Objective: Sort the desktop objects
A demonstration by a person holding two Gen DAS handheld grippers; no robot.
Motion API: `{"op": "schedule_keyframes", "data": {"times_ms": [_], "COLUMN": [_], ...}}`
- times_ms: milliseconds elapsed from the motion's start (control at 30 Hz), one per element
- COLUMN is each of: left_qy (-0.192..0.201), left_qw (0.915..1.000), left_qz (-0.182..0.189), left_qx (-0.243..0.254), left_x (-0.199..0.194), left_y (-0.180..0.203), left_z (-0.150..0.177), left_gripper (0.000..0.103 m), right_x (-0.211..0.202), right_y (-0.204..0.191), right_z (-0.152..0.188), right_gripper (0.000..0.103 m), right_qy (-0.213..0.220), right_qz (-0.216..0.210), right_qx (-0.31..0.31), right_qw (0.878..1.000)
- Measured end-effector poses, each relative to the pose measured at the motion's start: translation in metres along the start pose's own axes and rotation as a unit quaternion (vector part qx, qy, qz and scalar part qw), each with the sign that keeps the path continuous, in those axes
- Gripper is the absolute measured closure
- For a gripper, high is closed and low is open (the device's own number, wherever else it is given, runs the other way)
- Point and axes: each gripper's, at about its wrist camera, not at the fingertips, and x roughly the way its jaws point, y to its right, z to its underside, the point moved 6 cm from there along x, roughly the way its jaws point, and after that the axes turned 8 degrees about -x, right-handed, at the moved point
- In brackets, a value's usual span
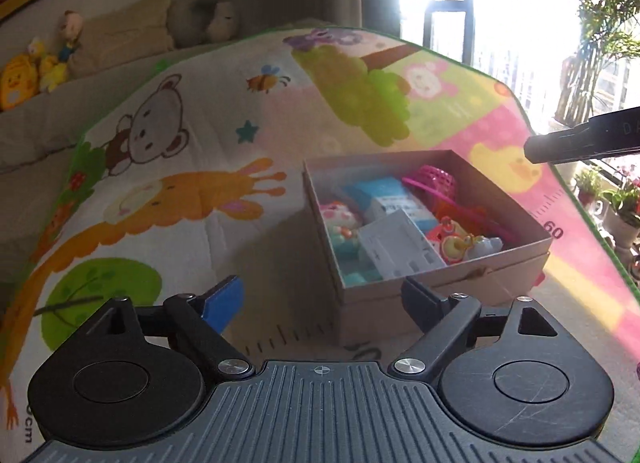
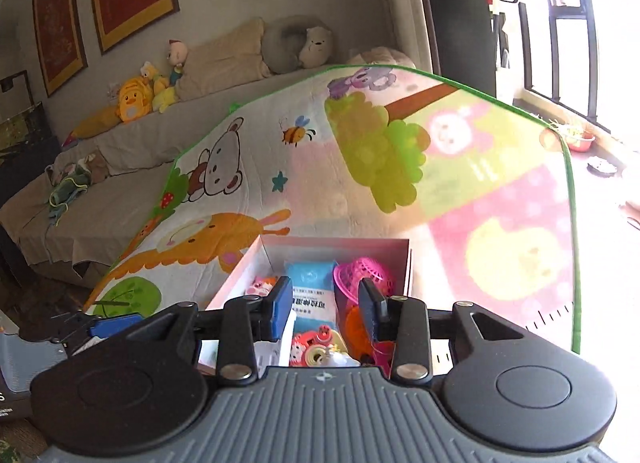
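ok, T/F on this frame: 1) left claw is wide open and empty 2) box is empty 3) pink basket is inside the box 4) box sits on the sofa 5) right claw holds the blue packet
1) The left claw is wide open with nothing in it: true.
2) The box is empty: false, it holds toys and packets.
3) The pink basket is inside the box: true.
4) The box sits on the sofa: false, it rests on the cartoon mat.
5) The right claw holds the blue packet: false, its pads press on nothing.
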Motion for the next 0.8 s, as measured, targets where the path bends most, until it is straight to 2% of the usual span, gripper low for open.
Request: {"op": "schedule_keyframes", "data": {"times_ms": [100, 167, 267, 367, 400, 467, 533, 733, 800], "left_qy": [-0.006, -0.007, -0.03, -0.036, -0.027, -0.015, -0.013, -0.024, -0.029], "left_qw": [0.9991, 0.998, 0.9969, 0.9961, 0.9952, 0.9941, 0.9959, 0.9931, 0.9927], "left_qz": [-0.042, -0.06, -0.065, -0.08, -0.094, -0.107, -0.09, -0.102, -0.097], "left_qx": [-0.008, -0.019, -0.032, -0.016, -0.005, 0.01, 0.0, -0.053, -0.065], "left_x": [-0.009, -0.013, -0.012, -0.008, -0.007, -0.006, -0.005, 0.002, 0.004], "left_y": [-0.018, -0.026, -0.031, -0.03, -0.028, -0.024, -0.022, -0.037, -0.04], "left_z": [0.028, 0.042, 0.057, 0.065, 0.067, 0.069, 0.07, 0.068, 0.068], "left_gripper": [0.001, 0.0, 0.0, 0.0, 0.0, 0.0, 0.0, 0.0, 0.0], "right_x": [-0.001, -0.004, -0.004, 0.003, 0.005, 0.015, 0.024, 0.054, 0.058], "right_y": [-0.015, -0.033, -0.06, -0.077, -0.081, -0.085, -0.087, -0.084, -0.085], "right_z": [0.034, 0.059, 0.089, 0.107, 0.112, 0.118, 0.124, 0.135, 0.134], "right_gripper": [0.055, 0.047, 0.035, 0.025, 0.022, 0.009, 0.0, 0.0, 0.0], "right_qy": [-0.01, -0.021, -0.032, -0.042, -0.045, -0.054, -0.066, -0.108, -0.1], "right_qz": [0.003, -0.005, -0.022, -0.025, -0.021, -0.003, 0.024, 0.094, 0.101], "right_qx": [-0.019, -0.031, -0.032, -0.02, -0.017, -0.013, -0.015, -0.028, -0.036], "right_qw": [1.0, 0.999, 0.999, 0.999, 0.999, 0.998, 0.997, 0.989, 0.989]}}
